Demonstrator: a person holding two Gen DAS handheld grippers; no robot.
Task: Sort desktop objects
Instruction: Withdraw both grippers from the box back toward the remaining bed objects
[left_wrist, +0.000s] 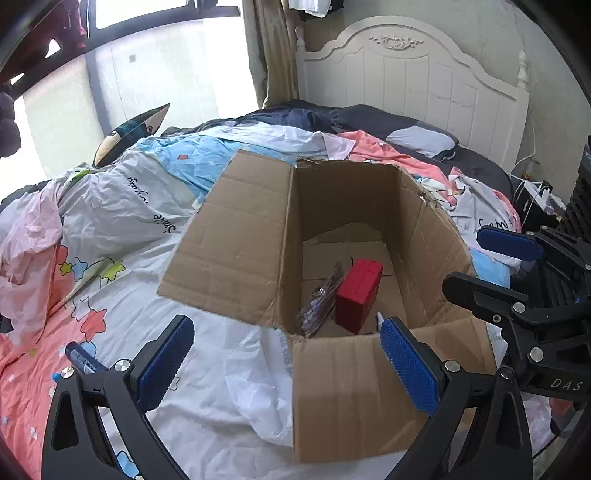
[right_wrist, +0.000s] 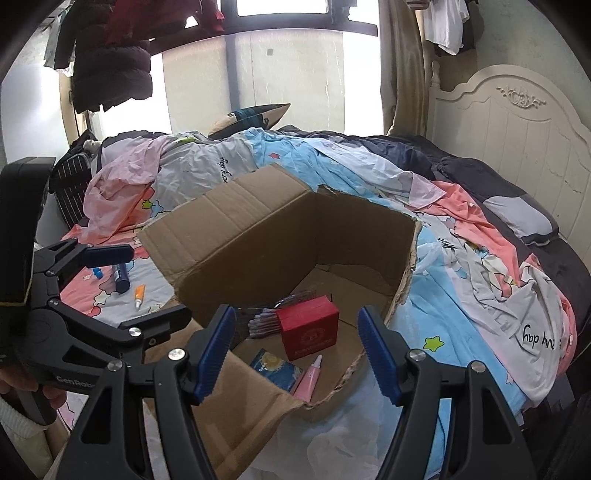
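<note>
Cardboard box (right_wrist: 258, 236) beneath both empty, parted grippers (left_wrist: 284, 369) (right_wrist: 295, 350); one marked "GenRobo" (right_wrist: 75, 380).

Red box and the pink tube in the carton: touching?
Apart. The right wrist view shows bare cardboard floor between the red box and the cap end of the pink tube, inside the carton.

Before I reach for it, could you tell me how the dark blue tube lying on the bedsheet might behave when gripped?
The dark blue tube looks round, so it may roll. It lies on soft, wrinkled bedsheet, so it could sink or shift under the pads.
</note>
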